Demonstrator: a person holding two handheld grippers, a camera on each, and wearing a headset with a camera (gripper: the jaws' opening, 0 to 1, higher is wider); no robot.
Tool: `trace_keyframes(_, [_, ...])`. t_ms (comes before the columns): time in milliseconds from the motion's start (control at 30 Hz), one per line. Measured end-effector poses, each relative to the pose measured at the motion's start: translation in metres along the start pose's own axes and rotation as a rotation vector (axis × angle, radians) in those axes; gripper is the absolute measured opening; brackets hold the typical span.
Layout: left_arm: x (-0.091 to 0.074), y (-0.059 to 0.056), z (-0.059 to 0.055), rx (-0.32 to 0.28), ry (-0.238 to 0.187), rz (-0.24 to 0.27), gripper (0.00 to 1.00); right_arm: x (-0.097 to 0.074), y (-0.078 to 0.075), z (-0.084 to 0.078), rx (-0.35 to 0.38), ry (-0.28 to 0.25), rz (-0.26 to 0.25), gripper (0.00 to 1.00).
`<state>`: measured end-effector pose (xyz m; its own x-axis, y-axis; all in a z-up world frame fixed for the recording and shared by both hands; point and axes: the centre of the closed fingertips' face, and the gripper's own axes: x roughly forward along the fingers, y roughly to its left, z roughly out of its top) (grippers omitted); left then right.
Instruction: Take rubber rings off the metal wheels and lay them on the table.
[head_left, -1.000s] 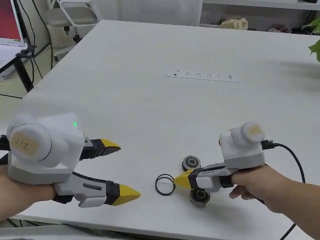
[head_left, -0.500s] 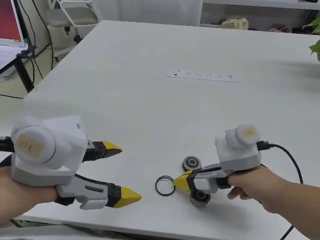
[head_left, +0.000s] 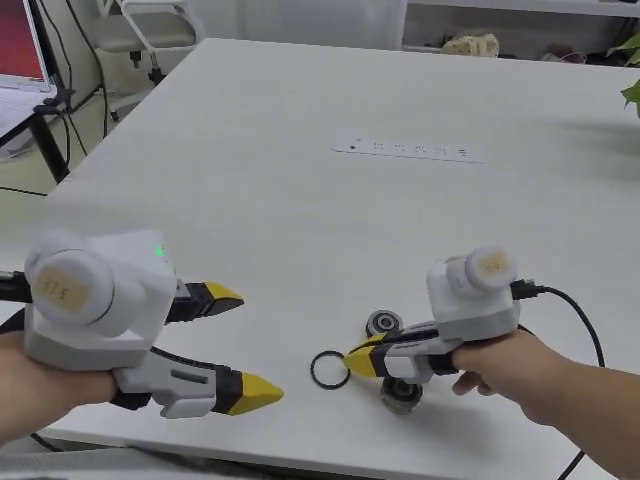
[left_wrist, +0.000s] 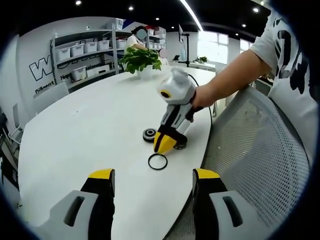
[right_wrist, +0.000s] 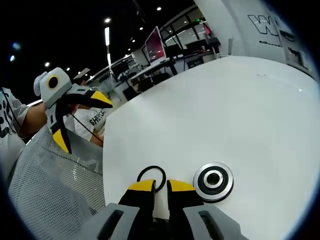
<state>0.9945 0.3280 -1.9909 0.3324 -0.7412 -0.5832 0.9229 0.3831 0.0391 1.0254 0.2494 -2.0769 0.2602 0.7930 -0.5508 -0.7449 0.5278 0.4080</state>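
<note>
Rubber ring (head_left: 328, 370) is one already off, flat on the table (head_left: 300, 200) near the front edge. It has no long axis, being a plain loop.

Left gripper (head_left: 238, 343) sits at 9 o'clock of the ring and well apart from it. Its jaws are spread wide with nothing between them.

Right gripper (head_left: 358, 361) is just beside the ring, which lies at 9 o'clock of its tips in the head view. In the right gripper view the ring sits at 12 o'clock, just past the tips. The jaws are pinched to a narrow slit and I see nothing clamped in them.

One metal wheel (head_left: 400, 395) is partly tucked under the right gripper body, at 4 o'clock of the tips. I can't tell if it has a ring on.

Second wheel (head_left: 382, 324) is at 1 o'clock of the tips, close by. Its dark outer band looks like a ring in place, so I judge it the next target.

Right gripper is clearly the nearer one and its jaws need to open first. Risk is the wheel skating on the smooth top, so the left gripper may need to brace it.

Power strip (head_left: 408, 150) is far off at 12 o'clock, out of the way.
</note>
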Motion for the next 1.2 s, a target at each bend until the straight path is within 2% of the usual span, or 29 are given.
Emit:
trace_keyframes(233, [0.002,0.001,0.000,-0.008,0.003,-0.007,0.60,-0.007,0.004,0.011,0.004,-0.044,0.015,0.08])
trace_keyframes(367, [0.004,0.003,0.001,-0.008,0.006,-0.012,0.60,-0.015,0.006,0.024,0.011,-0.089,0.020,0.10])
trace_keyframes(767, [0.012,0.012,0.009,-0.023,-0.004,-0.020,0.59,-0.041,0.005,0.041,0.025,-0.184,-0.008,0.13])
trace_keyframes(867, [0.016,0.015,0.014,-0.023,-0.011,-0.020,0.58,-0.048,0.003,0.042,0.026,-0.199,-0.022,0.14])
trace_keyframes(967, [0.019,0.017,0.018,-0.026,-0.018,-0.024,0.58,-0.056,-0.006,0.043,0.030,-0.215,-0.038,0.15])
trace_keyframes(1200, [0.031,0.021,0.029,-0.045,-0.034,-0.034,0.56,-0.069,-0.017,0.041,0.032,-0.236,-0.074,0.17])
